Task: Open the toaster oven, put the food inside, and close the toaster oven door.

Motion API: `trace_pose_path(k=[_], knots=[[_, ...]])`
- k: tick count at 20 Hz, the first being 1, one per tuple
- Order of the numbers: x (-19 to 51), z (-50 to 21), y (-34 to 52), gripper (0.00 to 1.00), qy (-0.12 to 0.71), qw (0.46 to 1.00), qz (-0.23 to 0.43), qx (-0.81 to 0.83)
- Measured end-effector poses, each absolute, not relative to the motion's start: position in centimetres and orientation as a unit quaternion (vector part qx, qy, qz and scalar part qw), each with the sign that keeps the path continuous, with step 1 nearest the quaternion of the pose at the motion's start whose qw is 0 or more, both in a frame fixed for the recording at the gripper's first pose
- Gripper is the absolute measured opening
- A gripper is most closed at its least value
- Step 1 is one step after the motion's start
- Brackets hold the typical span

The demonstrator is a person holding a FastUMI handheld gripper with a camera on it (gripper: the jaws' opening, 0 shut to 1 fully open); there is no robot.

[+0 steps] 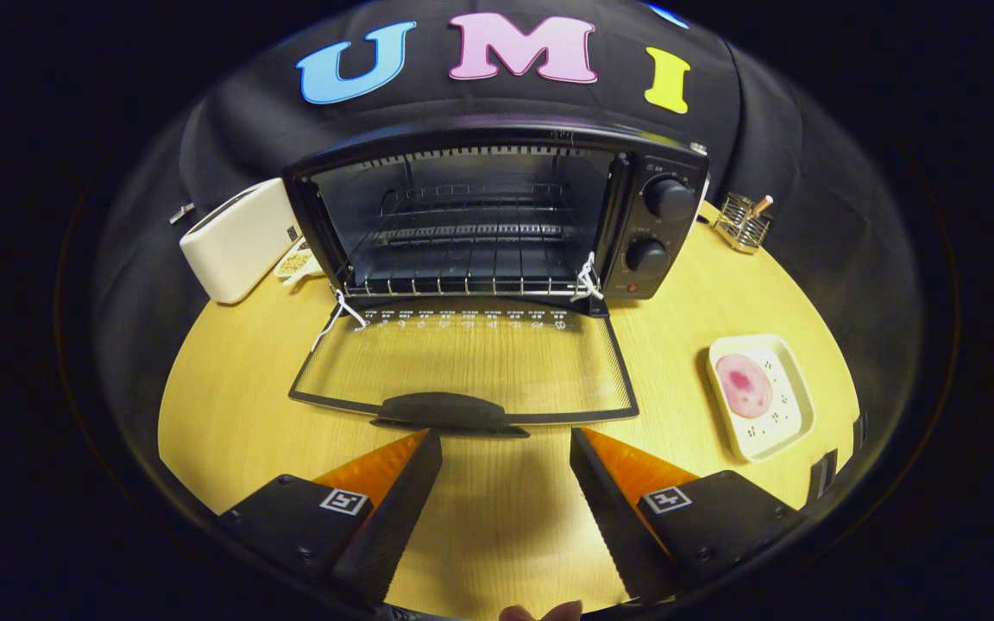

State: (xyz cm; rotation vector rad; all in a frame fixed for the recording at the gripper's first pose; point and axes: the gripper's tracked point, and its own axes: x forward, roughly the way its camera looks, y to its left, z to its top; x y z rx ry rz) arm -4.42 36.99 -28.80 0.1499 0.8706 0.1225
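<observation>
Toaster oven [497, 220] wide open, seemingly empty.

The black toaster oven [497, 216] is set on the wooden bench [497, 517], a white square plate [760, 397] to its right, a white toaster [238, 237] to its left.

surface [229, 405]: we see pale yellow wood grain
toaster oven [497, 216]: black, we note white string at its door hinges
plate [786, 427]: cream with small dark specks, near the surface's right edge
food [744, 385]: mottled pink
hand-held gripper [506, 453]: black fingers faced orange, spread apart
</observation>
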Motion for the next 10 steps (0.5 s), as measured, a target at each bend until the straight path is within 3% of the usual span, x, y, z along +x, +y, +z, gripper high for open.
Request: trace_pose_path(k=[10], knots=[[-2.8,-20.3,29.7,0.99,0.322,0.937,0.12,0.065]])
